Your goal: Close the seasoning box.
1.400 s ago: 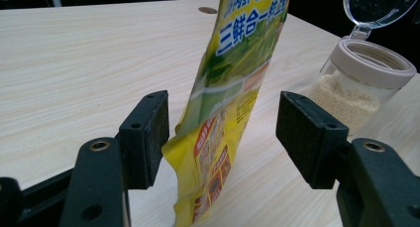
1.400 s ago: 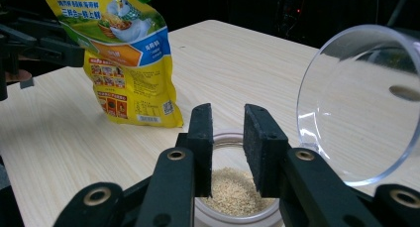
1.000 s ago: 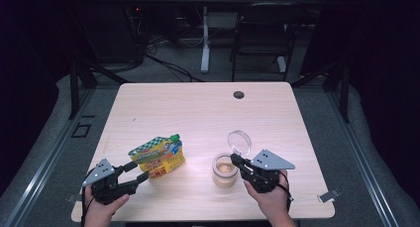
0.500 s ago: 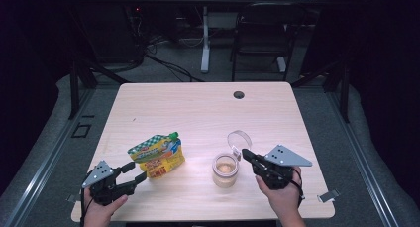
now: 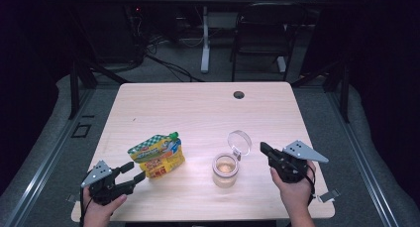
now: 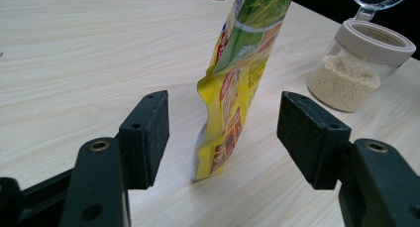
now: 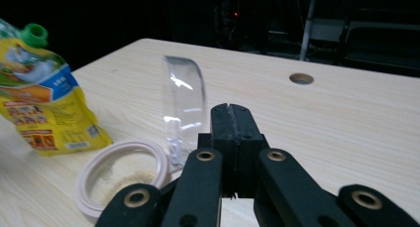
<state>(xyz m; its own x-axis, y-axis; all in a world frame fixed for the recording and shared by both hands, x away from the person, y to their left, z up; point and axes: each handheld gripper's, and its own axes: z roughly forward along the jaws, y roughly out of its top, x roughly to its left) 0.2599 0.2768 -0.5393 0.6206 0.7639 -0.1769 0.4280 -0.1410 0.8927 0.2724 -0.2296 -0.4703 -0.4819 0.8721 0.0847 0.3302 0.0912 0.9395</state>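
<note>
Pouch: a yellow and green spouted pouch (image 5: 157, 156) with a green cap stands upright on the pale wood counter (image 5: 198, 108), left of centre and near the front edge.
Writing: the pouch carries printed panels in blue, orange and red with small text (too blurred in all views to read, and no brand name can be made out).
Jar: a clear jar (image 5: 225, 170) with a cream-coloured rim stands right of the pouch, apart from it; pale grains fill its lower part, and its clear hinged lid (image 5: 239, 142) stands flipped up behind the mouth.
Left gripper: the left gripper (image 5: 132, 171) sits low at the front left of the counter, jaws spread wide, pointing at the pouch; in the left gripper view the pouch's lower edge (image 6: 233, 113) lies ahead, in the gap between the two pads, touching neither.
Right gripper: the right gripper (image 5: 264, 148) is held just right of the jar, clear of it, jaws pressed together with nothing between them (the right gripper view shows the pads meeting just beside the raised lid).
Around: a round cable hole (image 5: 238, 94) lies at the counter's far edge; a dark chair (image 5: 262, 33) and table legs stand beyond.
In the way: nothing lies between the left gripper and the pouch.
</note>
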